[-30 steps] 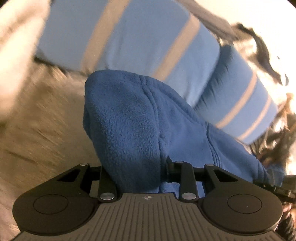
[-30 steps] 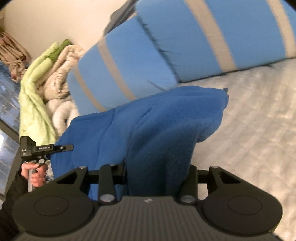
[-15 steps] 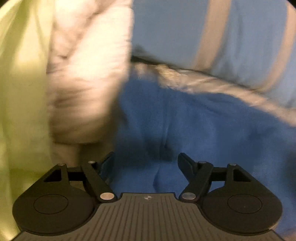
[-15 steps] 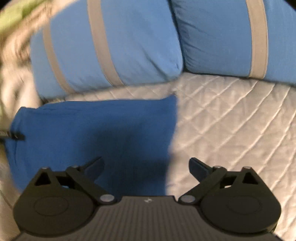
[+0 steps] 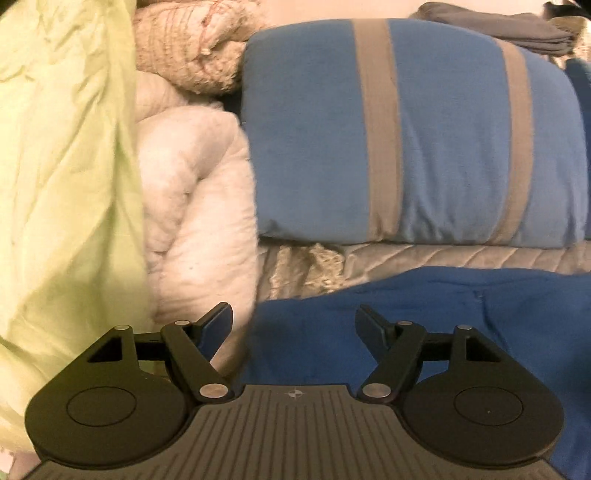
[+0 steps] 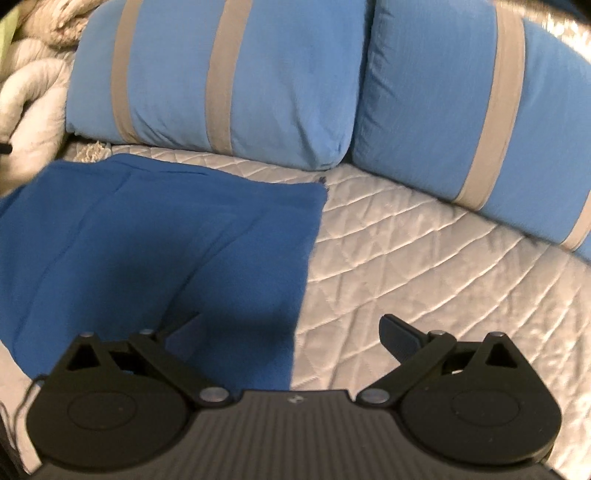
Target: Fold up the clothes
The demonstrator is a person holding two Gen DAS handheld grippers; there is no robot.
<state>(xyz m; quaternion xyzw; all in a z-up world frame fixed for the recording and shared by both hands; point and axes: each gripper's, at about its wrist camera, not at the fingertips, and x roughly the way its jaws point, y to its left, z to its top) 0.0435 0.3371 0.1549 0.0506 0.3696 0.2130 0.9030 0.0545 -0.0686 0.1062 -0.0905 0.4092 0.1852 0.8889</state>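
A blue fleece garment (image 6: 155, 236) lies flat on the quilted bed cover (image 6: 424, 258), its right edge straight and its far corner near the pillows. In the left wrist view the same blue fleece (image 5: 424, 317) fills the lower right. My left gripper (image 5: 295, 325) is open just above the fleece's left end, nothing between its fingers. My right gripper (image 6: 291, 328) stands wide open over the fleece's right edge, its left finger above the fabric and its right finger above the quilt.
Two light-blue pillows with grey stripes (image 6: 229, 77) (image 6: 480, 103) line the far side of the bed. A lime-green cover (image 5: 62, 177) and rolled cream blankets (image 5: 195, 206) are piled at the left. Grey folded cloth (image 5: 498, 26) lies behind the pillow.
Both grippers held the raised fleece a second ago. They opened and let it go; it now lies flat on the bed. Both views swung toward the pillows.
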